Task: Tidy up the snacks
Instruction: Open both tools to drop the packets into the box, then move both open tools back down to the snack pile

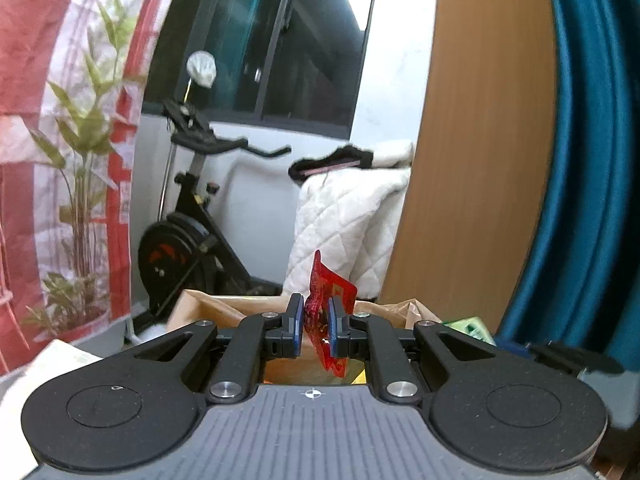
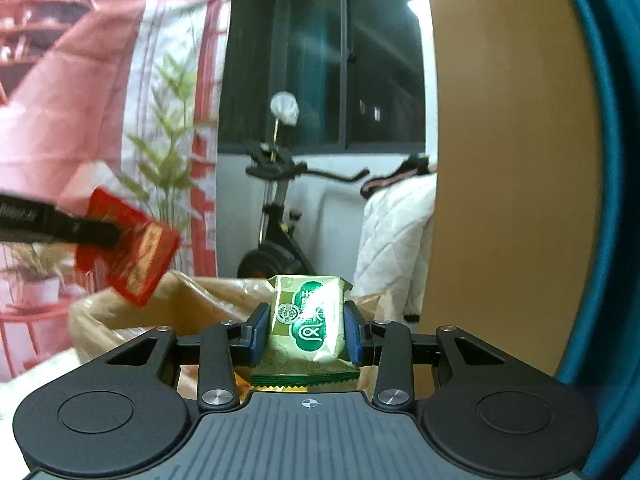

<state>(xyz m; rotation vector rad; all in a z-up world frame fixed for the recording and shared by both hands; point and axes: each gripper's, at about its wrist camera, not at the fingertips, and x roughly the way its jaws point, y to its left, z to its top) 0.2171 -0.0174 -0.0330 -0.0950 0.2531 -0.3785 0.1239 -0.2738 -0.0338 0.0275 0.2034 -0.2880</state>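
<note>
Behind both claws stretches a dim room with a dark window, a wooden panel and teal curtain to the right. Nearest the left wrist camera, the left claw [image 1: 316,322] is clamped tight on a thin red snack packet [image 1: 326,312], which stands edge-on between the blue pads and pokes up above them. Just beyond and below that claw lies the crumpled rim of a brown paper bag [image 1: 208,304], and off to its right a corner of a green snack packet [image 1: 472,326] shows. From the right wrist camera, the right claw [image 2: 306,332] grips that green snack packet [image 2: 308,324] by its sides, label facing the camera, upright between the pads; the paper bag [image 2: 120,312] opens just ahead of and below it. Left of the right claw, the left one reaches in (blurred) with the red packet [image 2: 136,248] above the bag's left rim. Farther ahead stand an exercise bike [image 1: 188,232], a white quilted cover [image 1: 344,216] draped to its right, and a red-and-white printed hanging [image 2: 80,100] to the left.
</note>
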